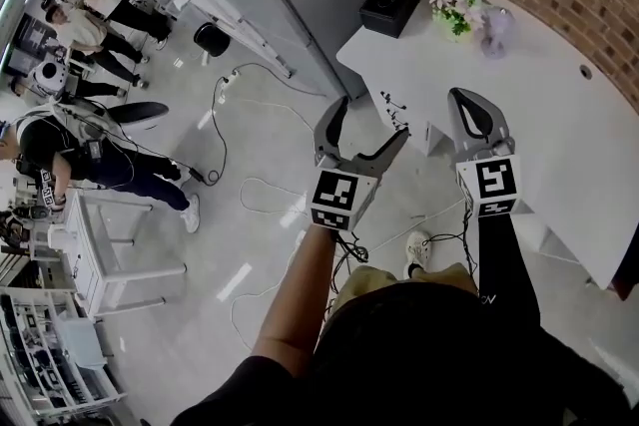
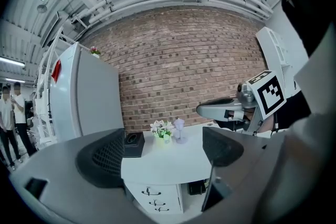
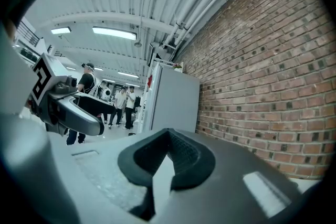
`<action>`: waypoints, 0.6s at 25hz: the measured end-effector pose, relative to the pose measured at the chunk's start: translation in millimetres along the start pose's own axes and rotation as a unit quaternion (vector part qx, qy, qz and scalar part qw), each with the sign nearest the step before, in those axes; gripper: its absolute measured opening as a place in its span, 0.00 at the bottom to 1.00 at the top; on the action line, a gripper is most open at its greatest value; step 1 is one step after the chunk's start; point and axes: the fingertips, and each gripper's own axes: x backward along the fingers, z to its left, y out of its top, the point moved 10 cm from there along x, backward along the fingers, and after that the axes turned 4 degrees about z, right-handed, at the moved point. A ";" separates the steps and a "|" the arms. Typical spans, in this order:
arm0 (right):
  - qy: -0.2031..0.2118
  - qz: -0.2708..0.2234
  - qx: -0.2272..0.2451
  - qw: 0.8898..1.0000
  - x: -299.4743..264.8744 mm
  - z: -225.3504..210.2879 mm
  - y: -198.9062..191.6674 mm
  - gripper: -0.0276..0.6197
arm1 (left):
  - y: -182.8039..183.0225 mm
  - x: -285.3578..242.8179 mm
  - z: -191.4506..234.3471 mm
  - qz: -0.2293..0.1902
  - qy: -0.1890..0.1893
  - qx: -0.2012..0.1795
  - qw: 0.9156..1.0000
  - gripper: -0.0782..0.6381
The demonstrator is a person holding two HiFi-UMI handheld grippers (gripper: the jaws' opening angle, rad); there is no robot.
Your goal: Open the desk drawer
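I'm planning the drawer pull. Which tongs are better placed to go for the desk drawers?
Left. The left tongs are open and face the drawers, which show between their jaws. The right tongs are shut and point toward the brick wall.

Seen from the head, the tabletop (image 1: 539, 85) runs past the picture's right edge. Only a sliver of a white block (image 1: 432, 137) shows beneath it, just left of the right hand-held gripper (image 1: 461, 100). Whether it is the drawer unit cannot be told.

Seen from the left hand-held gripper (image 2: 165, 152), the drawers (image 2: 152, 198) lie low between its jaws, with handles too small to tell their shape. A black box (image 2: 134, 144) is partly hidden behind its left jaw.
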 end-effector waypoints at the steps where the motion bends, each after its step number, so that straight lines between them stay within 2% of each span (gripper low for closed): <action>1: 0.002 0.002 0.000 1.000 -4.1 -0.3 -1.9 0.04 | -1.4 -3.1 1.3 0.001 -0.002 -0.002 1.000 0.75; 9: 0.008 0.021 0.003 1.000 -33.9 7.1 -7.9 0.04 | -18.4 -16.4 28.6 0.017 -0.008 0.025 1.000 0.75; 15: -0.020 0.052 0.005 0.998 -50.3 12.3 -19.4 0.04 | -33.9 -39.9 52.1 0.029 -0.045 0.038 0.998 0.75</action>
